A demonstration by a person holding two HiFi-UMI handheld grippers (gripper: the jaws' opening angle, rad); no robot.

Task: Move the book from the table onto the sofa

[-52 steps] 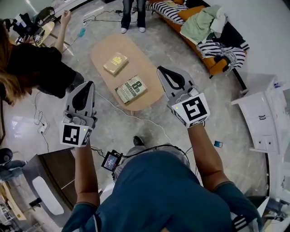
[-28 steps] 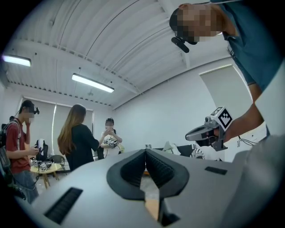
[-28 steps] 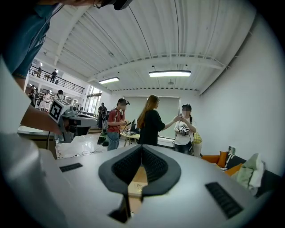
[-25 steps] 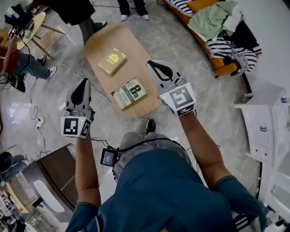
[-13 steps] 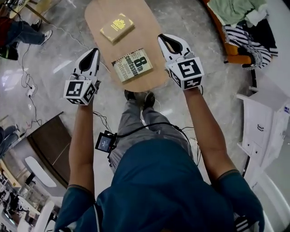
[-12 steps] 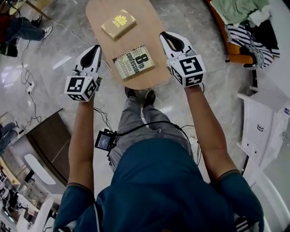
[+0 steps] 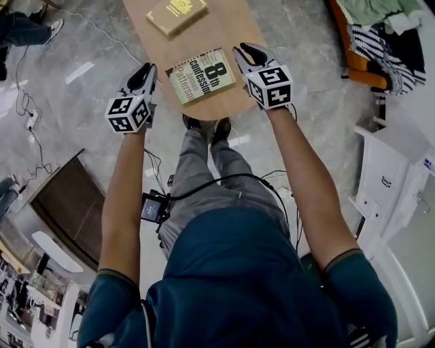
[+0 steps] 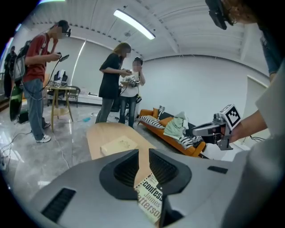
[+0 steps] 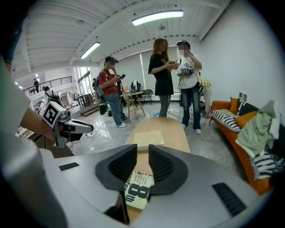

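- Moved left hand-held gripper (image 7: 146,72) and right hand-held gripper (image 7: 246,51) forward from over the floor (image 7: 81,47) to flank the book (image 7: 200,75) on the surface (image 7: 234,24).
- Parted both sets of jaws, previously together.

Yellow book (image 7: 175,12) cut by top edge; sofa (image 7: 352,66) mostly out of frame.

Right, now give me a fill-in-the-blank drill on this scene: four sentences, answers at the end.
1. The wooden table carries ___ books.
2. The book with the big 8 lies ___ the left hand-held gripper and the right hand-held gripper.
3. The sofa with clothes piled on it is ___ in colour.
4. The tan book lies ___ from the person than the book with the big 8.

Missing words: two; between; orange; farther.
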